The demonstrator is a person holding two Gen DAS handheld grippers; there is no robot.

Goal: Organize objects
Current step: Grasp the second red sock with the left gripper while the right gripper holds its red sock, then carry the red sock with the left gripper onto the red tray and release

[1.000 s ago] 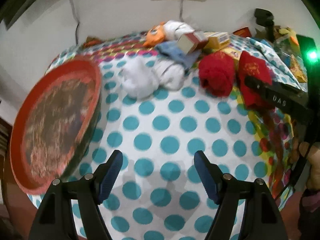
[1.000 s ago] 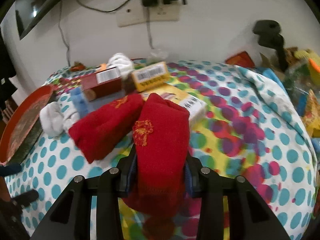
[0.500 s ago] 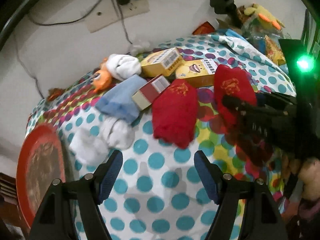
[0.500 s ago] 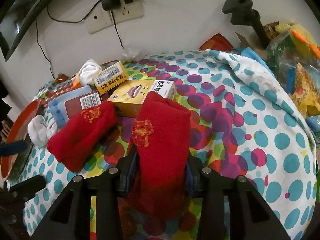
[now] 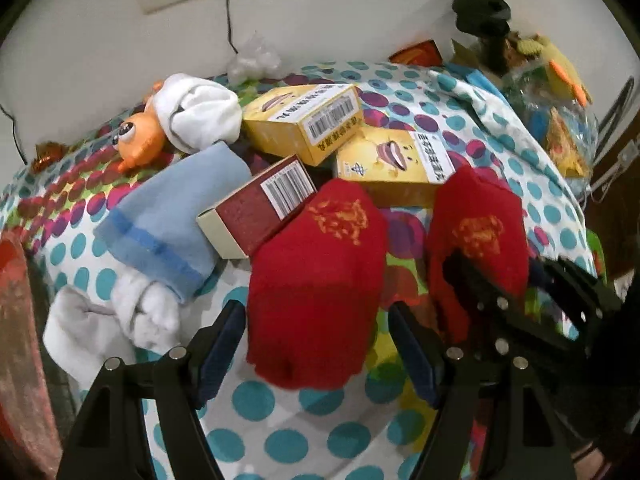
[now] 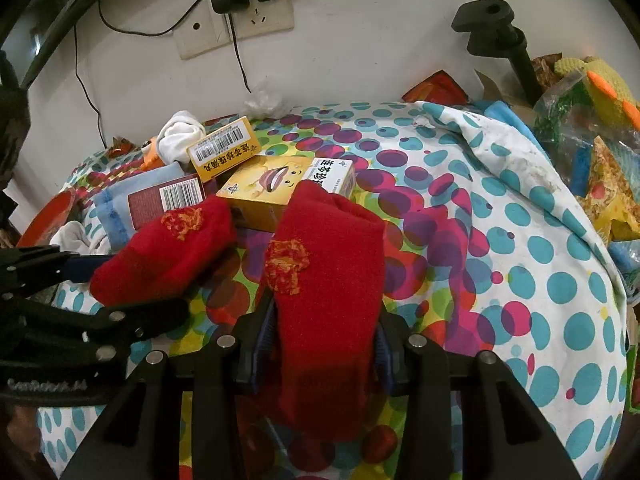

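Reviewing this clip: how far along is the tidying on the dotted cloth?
Done: nothing looks sorted; the yellow boxes, maroon box, blue sock and white socks lie jumbled. In hand: one red sock sits between the right tool's pads, though the grip looks loosened; the open left tool straddles its twin, not yet gripped. Left: pairing the red socks, then everything else.

Red tray (image 5: 12,320) cut off at left edge; white sock (image 5: 92,320) blurred.
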